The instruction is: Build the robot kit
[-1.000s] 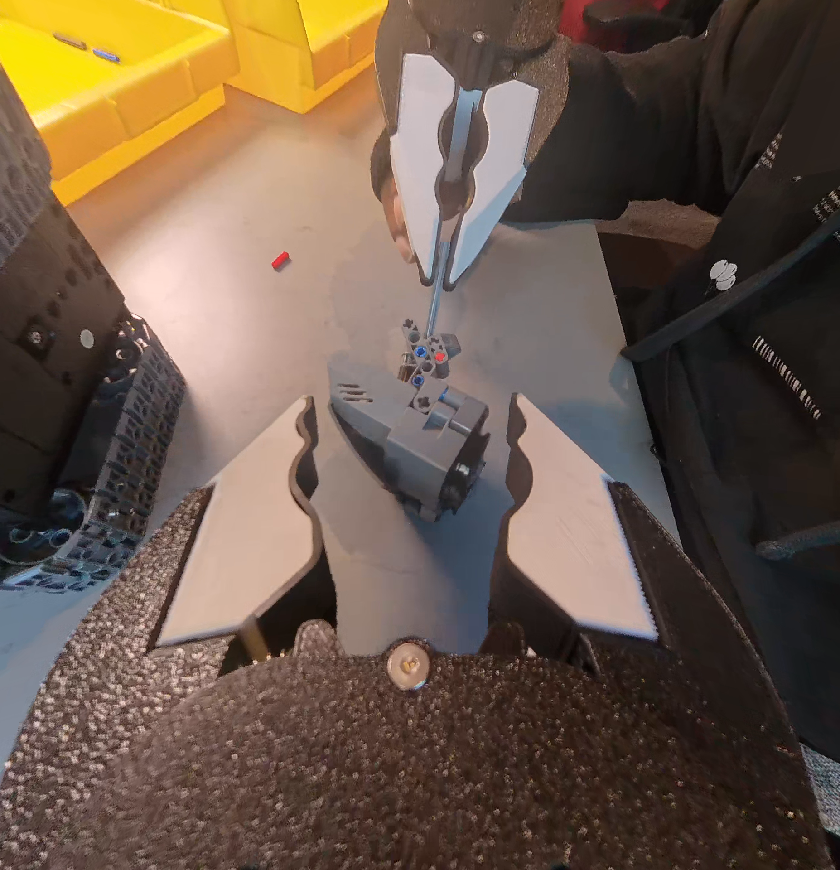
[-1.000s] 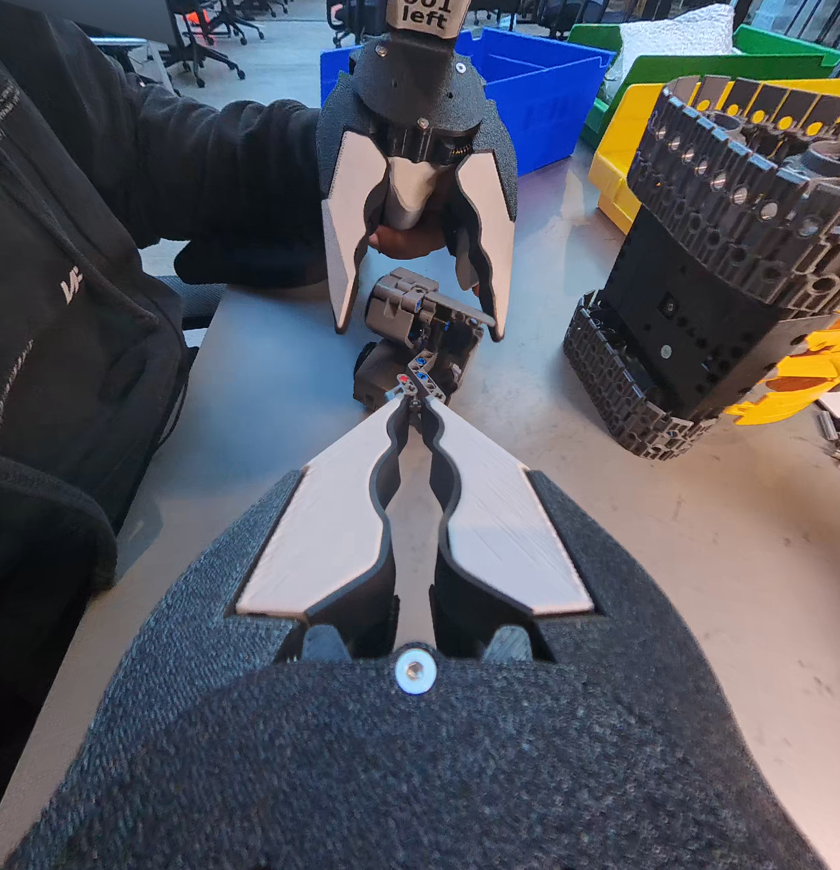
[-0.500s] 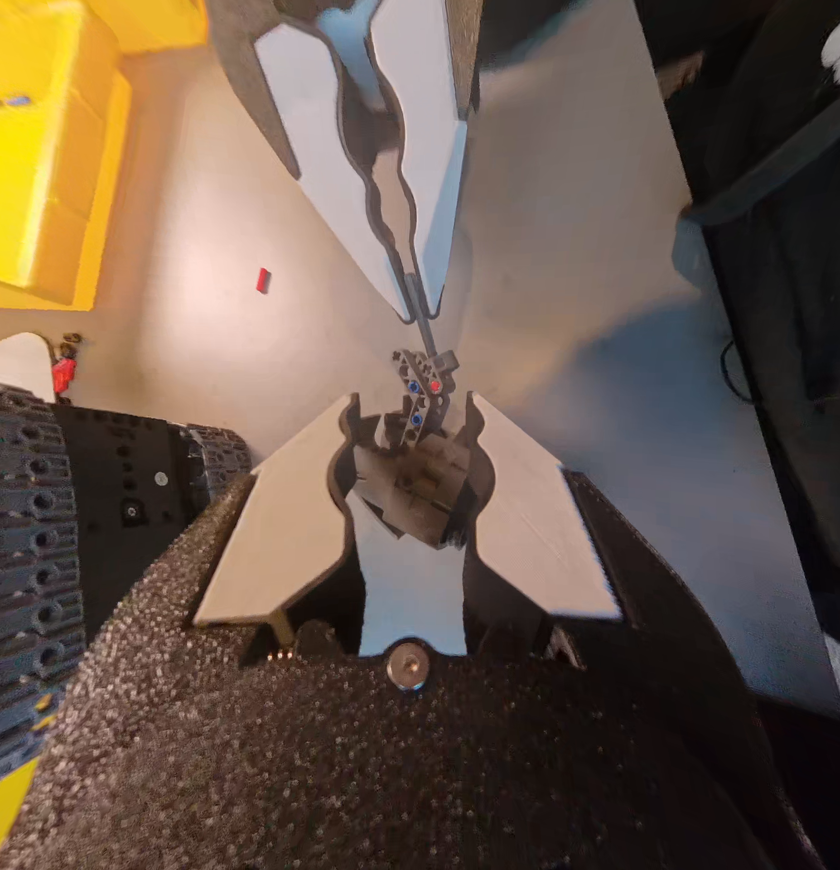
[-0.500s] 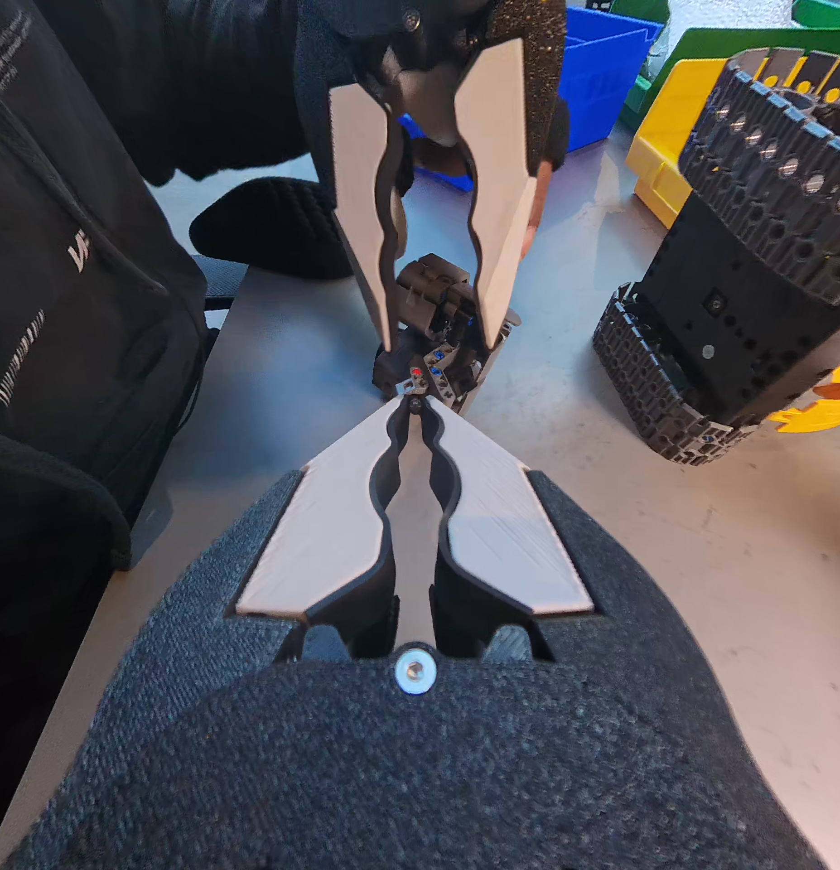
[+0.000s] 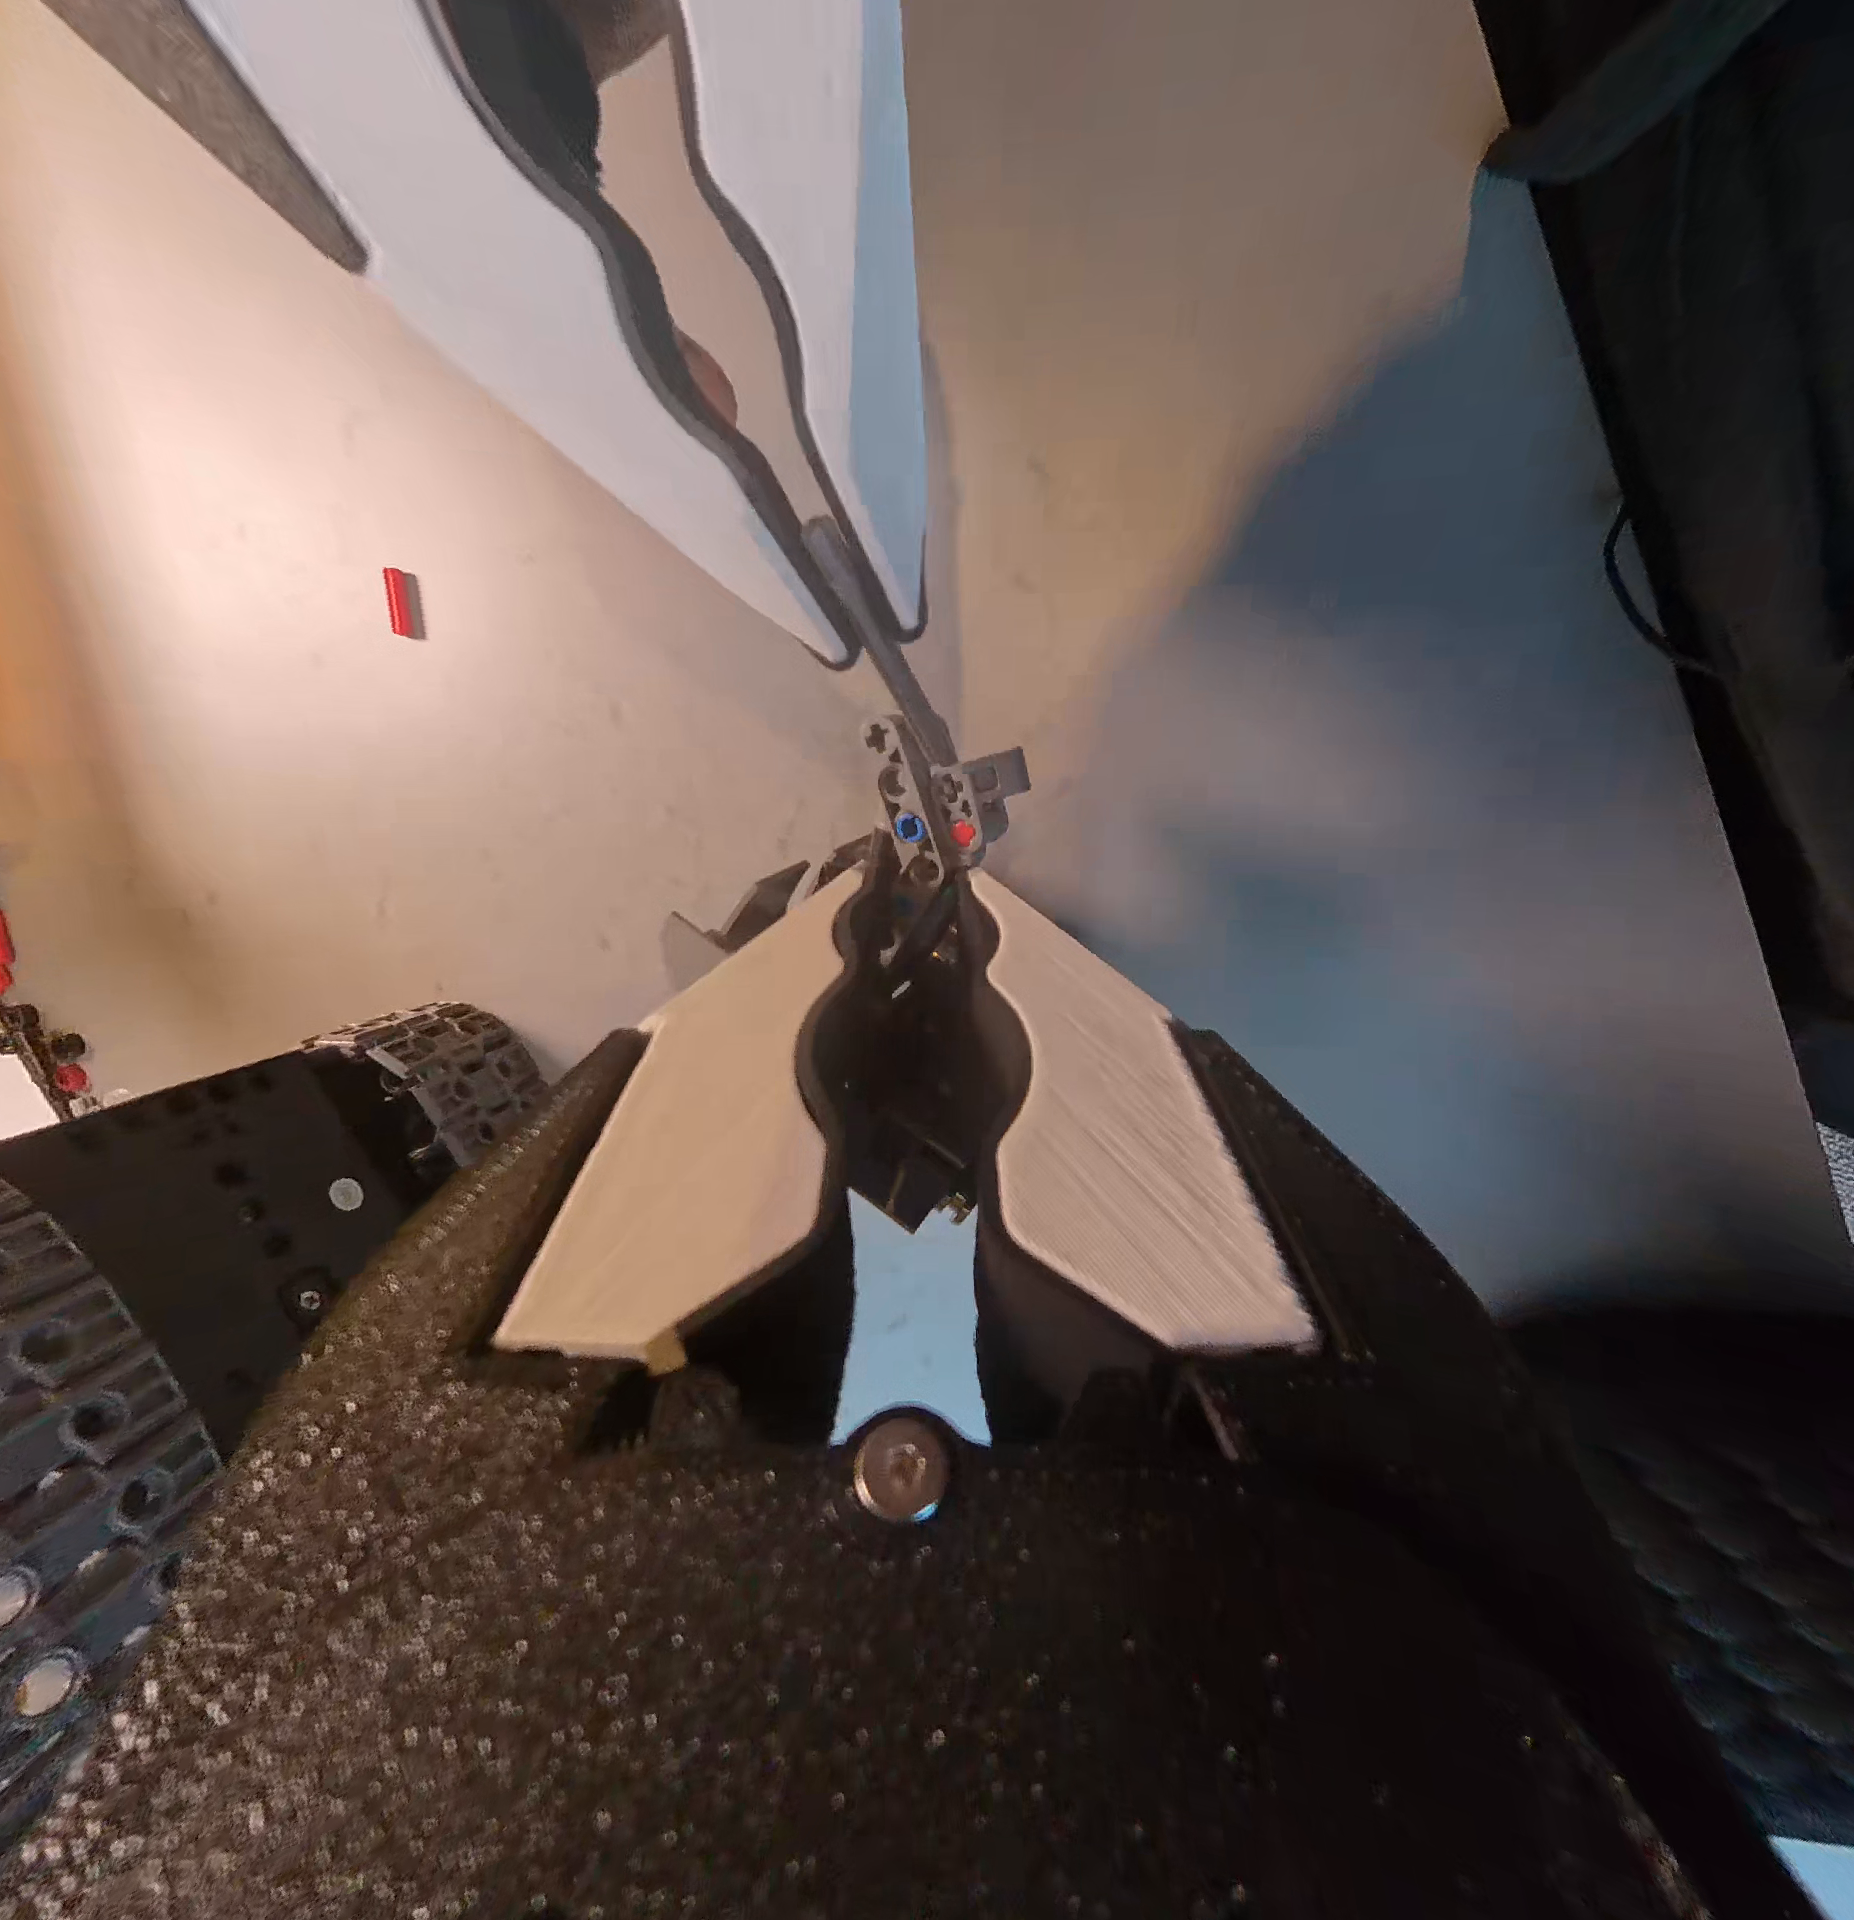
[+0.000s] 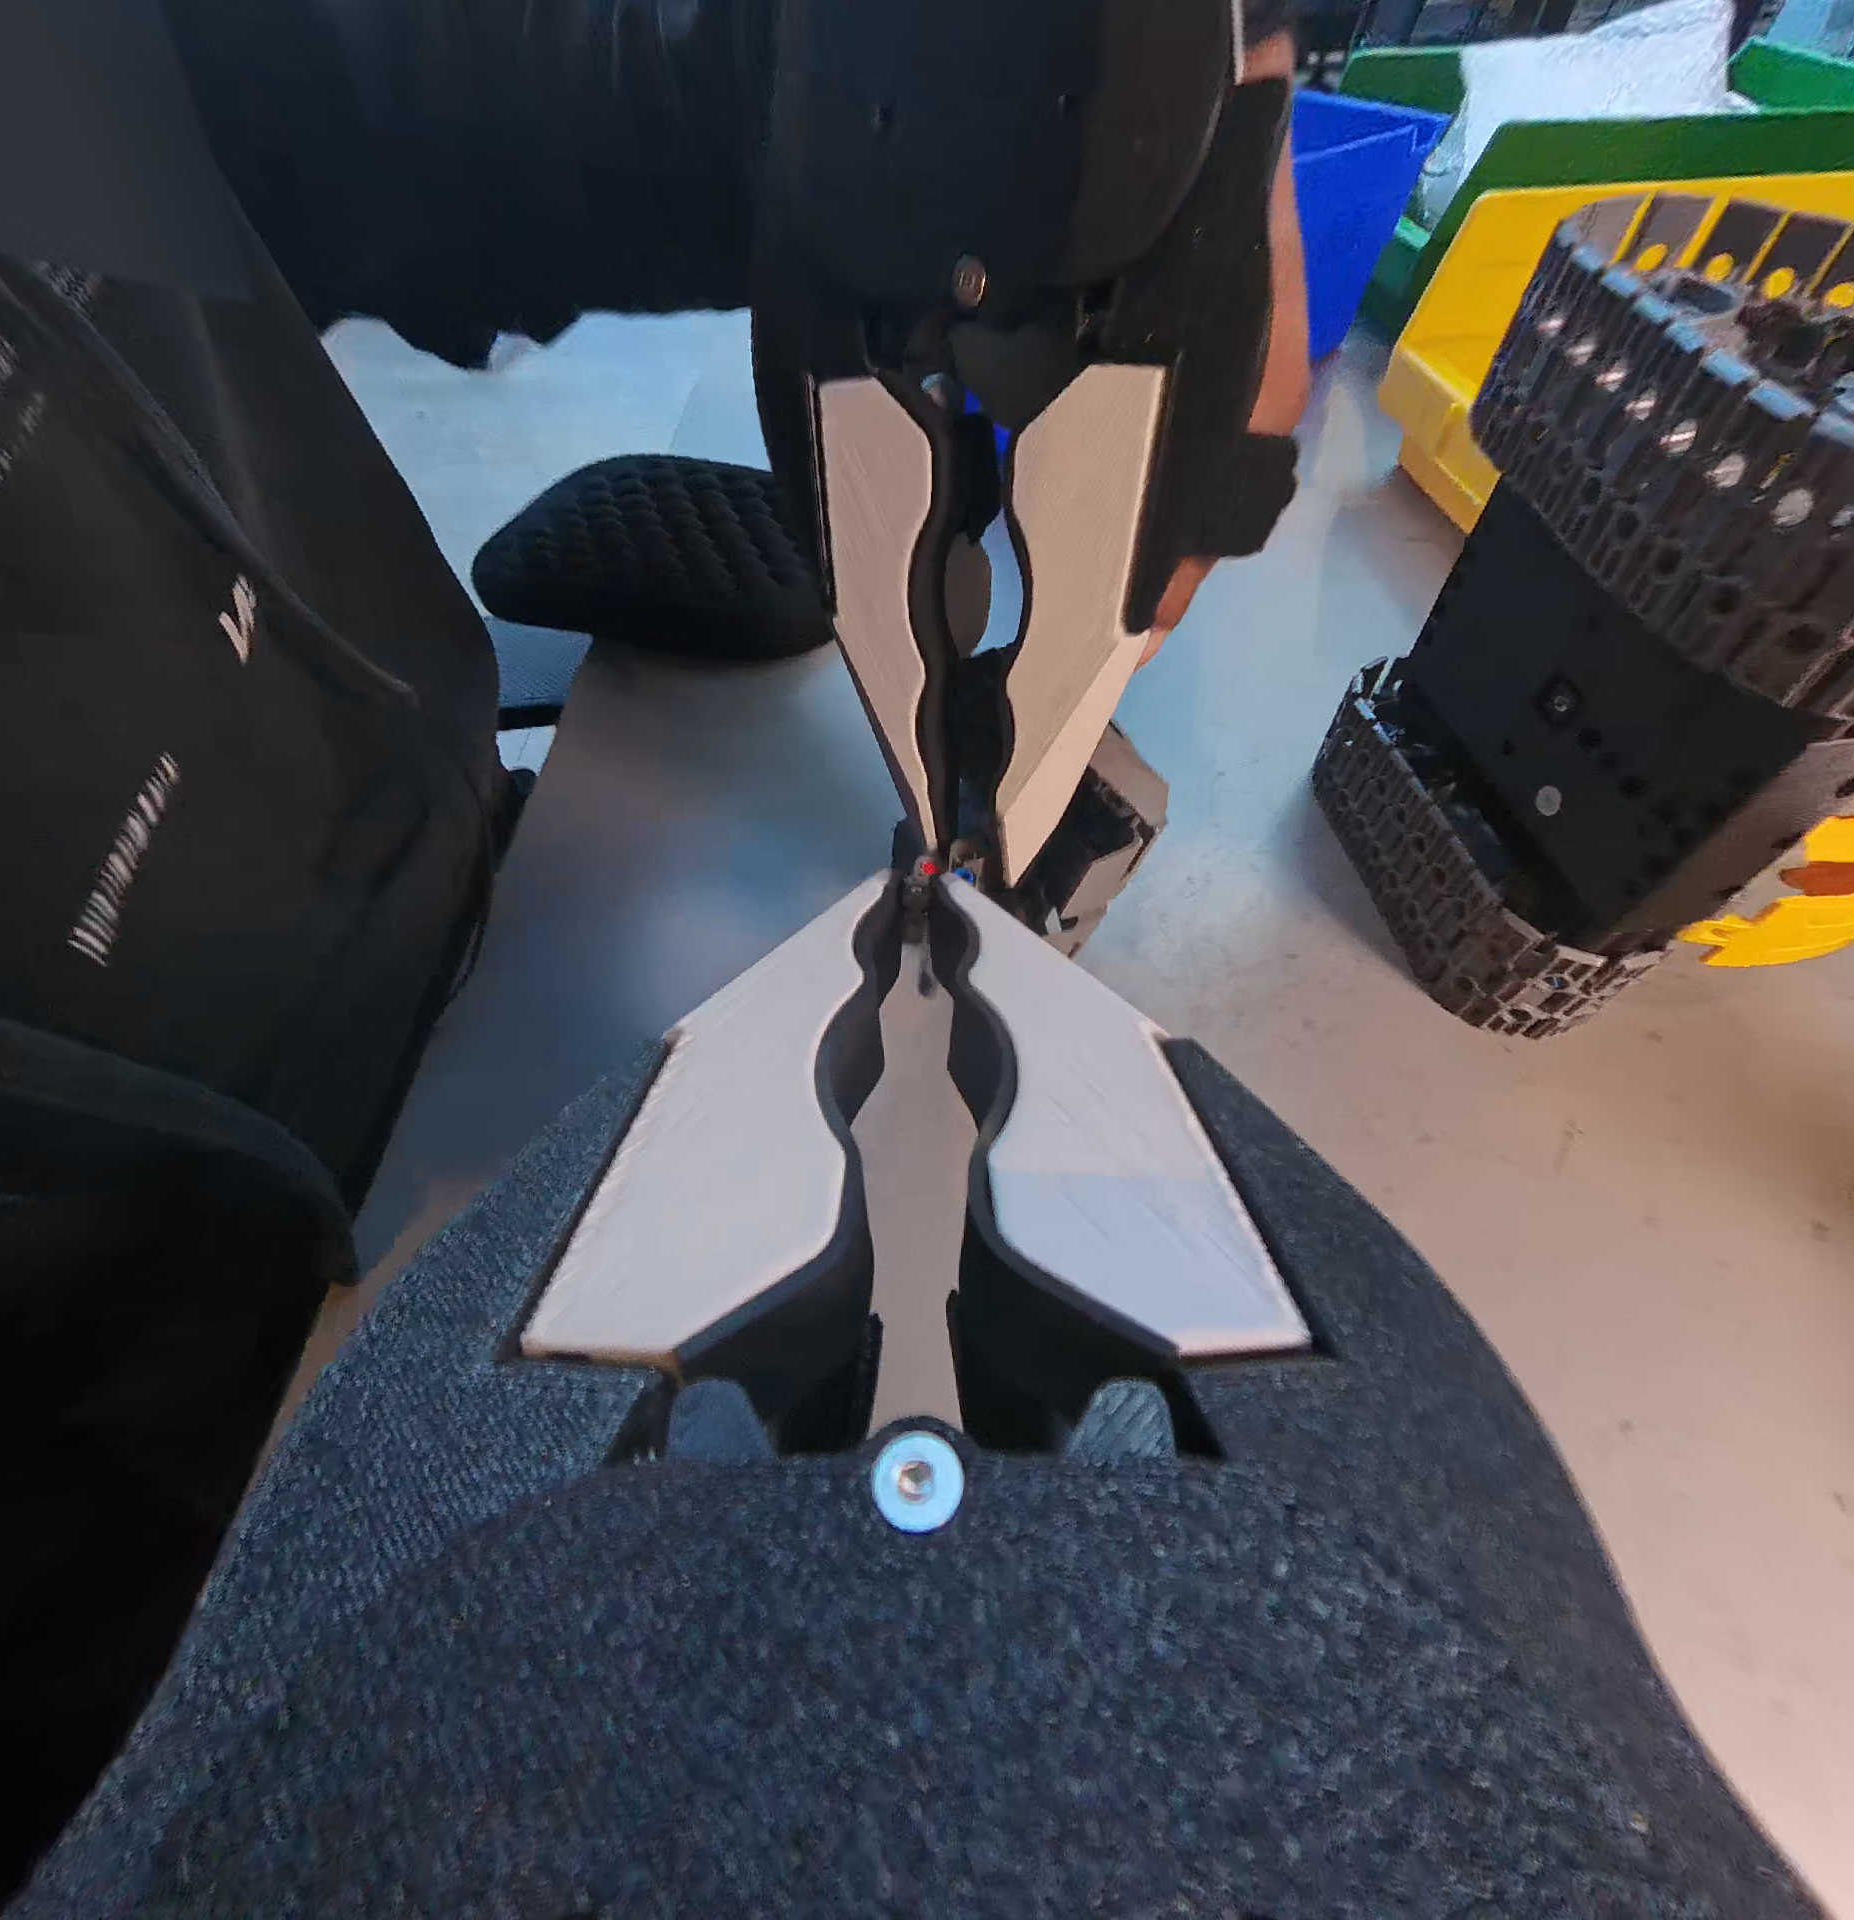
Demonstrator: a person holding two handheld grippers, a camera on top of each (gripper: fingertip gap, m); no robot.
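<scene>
Grey tabletop (image 6: 1525,1195) carries a black tracked toy vehicle (image 6: 1609,727) toward its far edge. My left gripper (image 5: 918,883) is clamped on the grey brick assembly (image 5: 938,800) near the tabletop's near edge. My right gripper (image 6: 918,883) pinches a thin dark rod (image 5: 881,634) touching it. A small red piece (image 5: 401,603) lies apart.

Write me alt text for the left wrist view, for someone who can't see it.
The left gripper is shut on a grey brick-built assembly, while the right gripper opposite pinches a thin dark axle entering it. A small red piece lies on the table.
</scene>
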